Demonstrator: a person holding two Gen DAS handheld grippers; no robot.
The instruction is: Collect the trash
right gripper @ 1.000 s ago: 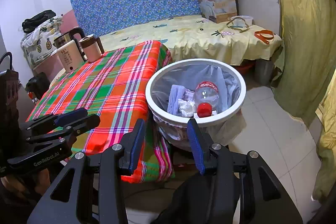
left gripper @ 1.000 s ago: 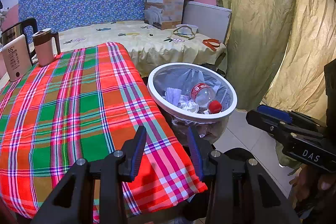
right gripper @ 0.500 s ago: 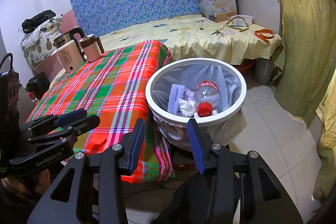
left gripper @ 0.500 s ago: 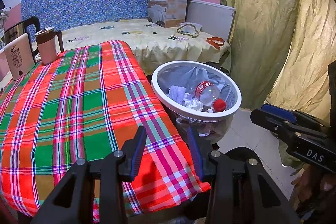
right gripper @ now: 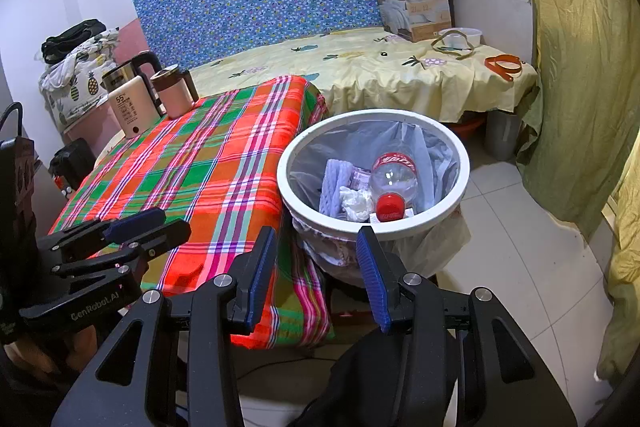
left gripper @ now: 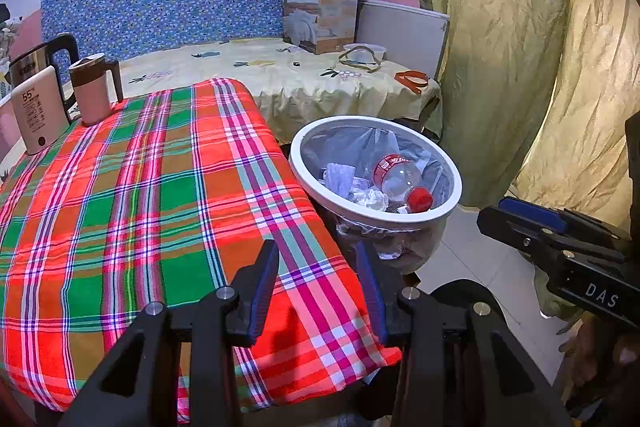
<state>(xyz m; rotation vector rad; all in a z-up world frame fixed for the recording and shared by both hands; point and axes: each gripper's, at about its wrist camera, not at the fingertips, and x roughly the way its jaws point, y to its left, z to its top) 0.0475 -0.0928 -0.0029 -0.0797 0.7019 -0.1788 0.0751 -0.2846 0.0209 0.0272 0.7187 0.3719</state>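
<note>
A white-rimmed trash bin [left gripper: 298, 163] [right gripper: 464, 163] with a plastic liner stands on the floor beside the plaid-covered table [left gripper: 140, 187] [right gripper: 208, 163]. Inside it lie a clear bottle with a red cap [left gripper: 400, 181] [right gripper: 394, 183], crumpled tissue [left gripper: 370, 197] [right gripper: 354, 201] and white wrapping [right gripper: 332, 183]. My left gripper [left gripper: 318, 259] is open and empty above the table's near right corner. My right gripper [right gripper: 316, 247] is open and empty, just in front of the bin. Each gripper shows in the other's view, the right one [left gripper: 520, 219] and the left one [right gripper: 152, 223].
A kettle [right gripper: 128, 75], a cream power bank [left gripper: 38, 115] and a pink mug [left gripper: 94, 89] stand at the table's far left. Behind is a bed with yellow sheet [right gripper: 380, 71], a cardboard box [left gripper: 320, 11] and an orange strap [right gripper: 502, 63]. Green curtains [left gripper: 500, 47] hang right.
The left gripper has drifted slightly, so the bin and table shifted a little right in its view. The right view is nearly unchanged. Both grippers stay open.
</note>
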